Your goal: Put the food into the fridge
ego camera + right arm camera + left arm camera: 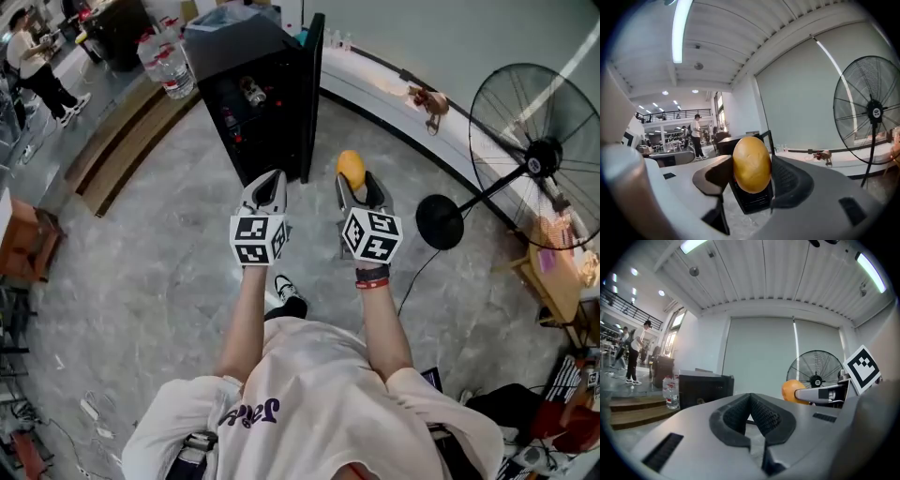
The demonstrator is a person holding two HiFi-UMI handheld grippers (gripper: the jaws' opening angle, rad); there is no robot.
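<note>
Fridge (234, 37): black cabinet, door (312, 94) swung open and seen edge-on at the cabinet's right side. The interior is dark. A pale bottle-like item (251, 91) and some small red shapes sit on a shelf inside; none can be identified. In the right gripper view the food blocks most of the fridge front.

Left gripper (750, 411): jaws together, nothing between them. It is held up level with the right gripper, and the two are apart.

Right gripper (752, 174): jaws stand wide, pads pressed on both sides of a round orange-yellow food item (752, 164). The item is held in the air, in front of the open fridge and near the door's free edge, not yet inside.

Room to move: grey floor (169, 253) lies between the grippers and the fridge opening. The door bounds that opening on the right. A standing fan (544, 155) has its round base (439, 221) on the floor to the right of the right gripper. Water bottles (169, 64) stand at the fridge's left, with wooden steps (122, 150) beyond.

The person's torso covers the legs, and only one shoe (289, 286) shows.
</note>
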